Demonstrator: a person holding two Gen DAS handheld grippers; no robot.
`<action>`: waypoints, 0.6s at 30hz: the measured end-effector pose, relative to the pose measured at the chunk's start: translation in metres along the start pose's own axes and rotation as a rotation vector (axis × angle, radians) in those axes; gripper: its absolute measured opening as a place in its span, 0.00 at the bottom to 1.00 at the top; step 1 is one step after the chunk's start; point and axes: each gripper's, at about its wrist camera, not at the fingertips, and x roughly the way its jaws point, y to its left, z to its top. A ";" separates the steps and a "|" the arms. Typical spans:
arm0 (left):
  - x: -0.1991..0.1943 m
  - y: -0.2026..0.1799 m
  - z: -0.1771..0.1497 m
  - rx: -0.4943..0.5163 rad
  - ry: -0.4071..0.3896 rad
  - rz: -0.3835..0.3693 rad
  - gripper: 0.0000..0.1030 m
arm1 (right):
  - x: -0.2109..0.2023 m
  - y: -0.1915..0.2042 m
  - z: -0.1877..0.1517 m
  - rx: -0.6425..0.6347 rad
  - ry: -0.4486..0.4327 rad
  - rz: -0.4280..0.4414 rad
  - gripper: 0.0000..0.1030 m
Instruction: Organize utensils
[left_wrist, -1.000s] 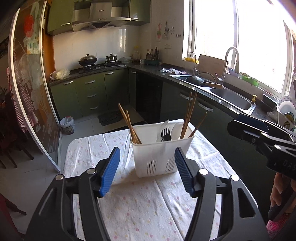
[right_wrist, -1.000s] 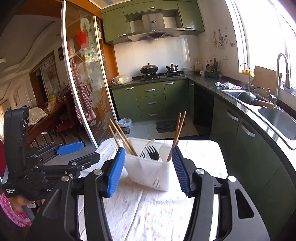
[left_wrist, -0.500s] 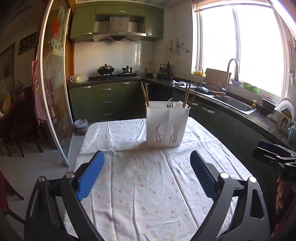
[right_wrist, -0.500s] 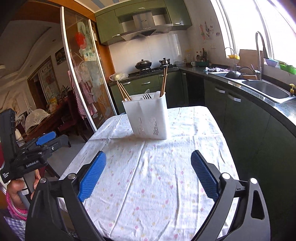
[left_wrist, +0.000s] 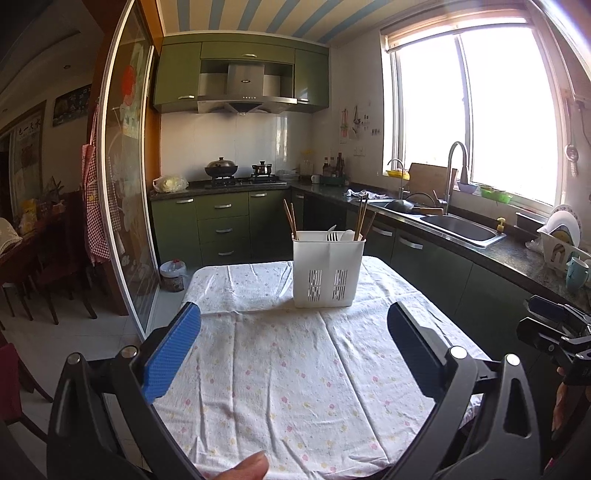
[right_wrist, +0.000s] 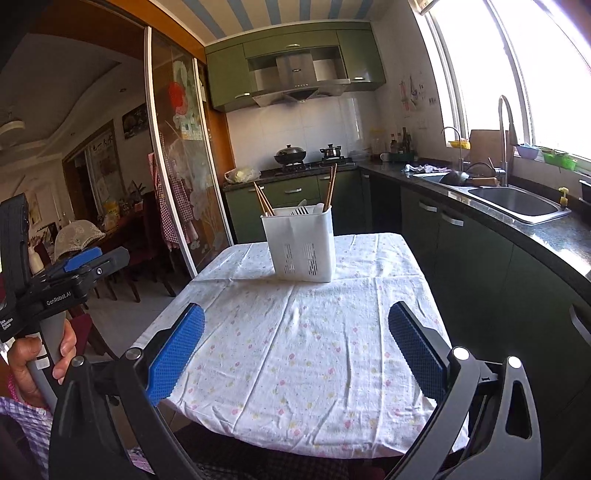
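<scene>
A white slotted utensil holder (left_wrist: 328, 268) stands upright at the far end of the table (left_wrist: 288, 369); it also shows in the right wrist view (right_wrist: 301, 245). It holds wooden chopsticks (left_wrist: 290, 218) at the left, more chopsticks (left_wrist: 361, 218) at the right, and a fork and white spoon (left_wrist: 338, 235) between them. My left gripper (left_wrist: 293, 345) is open and empty, low over the near half of the table. My right gripper (right_wrist: 295, 347) is open and empty, near the table's front edge.
The table has a white flowered cloth (right_wrist: 314, 332). A counter with a sink (left_wrist: 458, 227) and green cabinets (right_wrist: 476, 258) runs along the right. A glass sliding door (left_wrist: 127, 206) and chairs (left_wrist: 55, 266) stand at the left.
Both grippers have pulled back from the holder toward the table's near edge and opened wider. The holder stays in place with the utensils in it.
</scene>
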 end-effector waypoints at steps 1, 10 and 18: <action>-0.001 0.001 0.000 -0.003 0.001 0.003 0.93 | -0.001 0.000 0.001 0.002 -0.002 0.001 0.95; 0.002 0.007 -0.005 -0.016 0.021 0.016 0.93 | 0.014 0.010 0.003 -0.008 0.033 0.021 0.95; 0.003 0.009 -0.009 -0.027 0.033 0.002 0.93 | 0.025 0.020 0.003 -0.039 0.044 -0.014 0.95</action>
